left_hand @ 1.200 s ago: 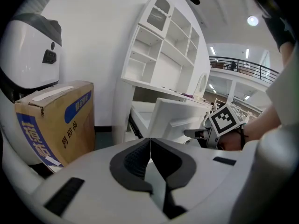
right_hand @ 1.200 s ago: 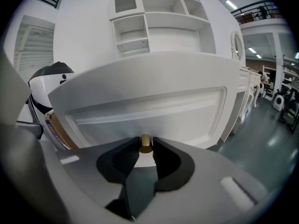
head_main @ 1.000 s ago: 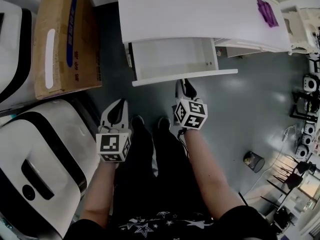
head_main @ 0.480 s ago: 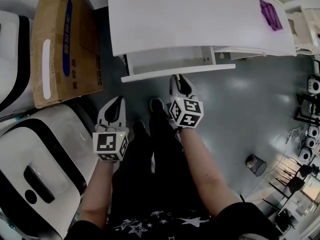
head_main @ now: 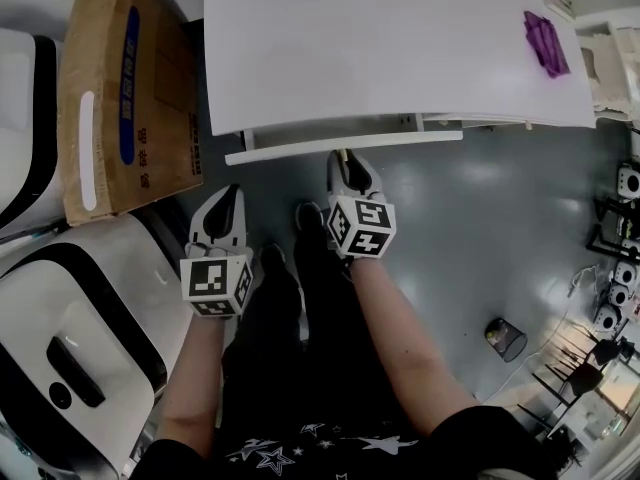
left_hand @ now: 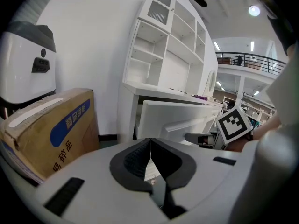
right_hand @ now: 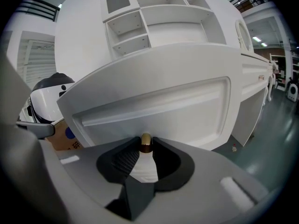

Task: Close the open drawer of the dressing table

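Right gripper view: closing push underway, right gripper [right_hand: 146, 149] clamped on knob [right_hand: 145, 139] dead ahead, drawer [right_hand: 154, 101] nearly home; next, press straight forward. Left gripper [left_hand: 150, 144] pinched together, empty.

The head view is dim and muted. The white table [head_main: 400, 38] top is its brightest area, nearly washed out, with dark shadow beneath its near edge. The grey floor [head_main: 500, 218] carries soft patches of glare, and straight lines bow toward the edges. Both gripper views are round fisheye pictures with black corners. A ceiling lamp [left_hand: 254, 10] flares at the left gripper view's upper right. In the right gripper view, the drawer front [right_hand: 159, 101] is evenly lit and the knob [right_hand: 145, 141] shows a small highlight.
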The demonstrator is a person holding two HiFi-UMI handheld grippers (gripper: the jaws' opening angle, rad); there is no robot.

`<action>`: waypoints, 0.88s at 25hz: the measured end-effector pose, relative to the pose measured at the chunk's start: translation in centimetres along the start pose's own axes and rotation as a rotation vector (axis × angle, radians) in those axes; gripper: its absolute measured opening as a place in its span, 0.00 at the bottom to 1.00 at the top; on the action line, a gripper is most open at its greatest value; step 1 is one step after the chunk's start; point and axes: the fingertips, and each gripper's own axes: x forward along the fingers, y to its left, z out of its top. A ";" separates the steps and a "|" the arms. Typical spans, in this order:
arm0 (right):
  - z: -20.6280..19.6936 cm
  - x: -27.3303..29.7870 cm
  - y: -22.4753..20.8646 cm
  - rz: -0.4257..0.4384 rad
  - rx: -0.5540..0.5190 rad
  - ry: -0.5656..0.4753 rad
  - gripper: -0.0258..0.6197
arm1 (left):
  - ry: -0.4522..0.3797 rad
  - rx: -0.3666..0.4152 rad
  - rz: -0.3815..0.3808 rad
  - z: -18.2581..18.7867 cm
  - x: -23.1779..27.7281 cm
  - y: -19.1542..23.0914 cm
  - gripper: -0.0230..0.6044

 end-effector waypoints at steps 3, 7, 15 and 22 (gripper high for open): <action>0.6 0.8 0.0 0.007 0.001 -0.004 0.18 | 0.003 -0.009 0.017 0.2 0.2 0.2 0.05; 1.2 1.8 0.1 0.019 -0.002 -0.006 0.18 | 0.011 -0.016 0.033 0.1 0.7 0.6 0.05; 1.8 3.0 0.2 0.049 -0.009 -0.018 0.18 | 0.013 -0.026 0.046 0.5 2.0 0.8 0.05; 2.1 3.3 0.3 0.063 -0.006 -0.018 0.18 | 0.004 -0.010 0.040 1.2 2.8 0.5 0.05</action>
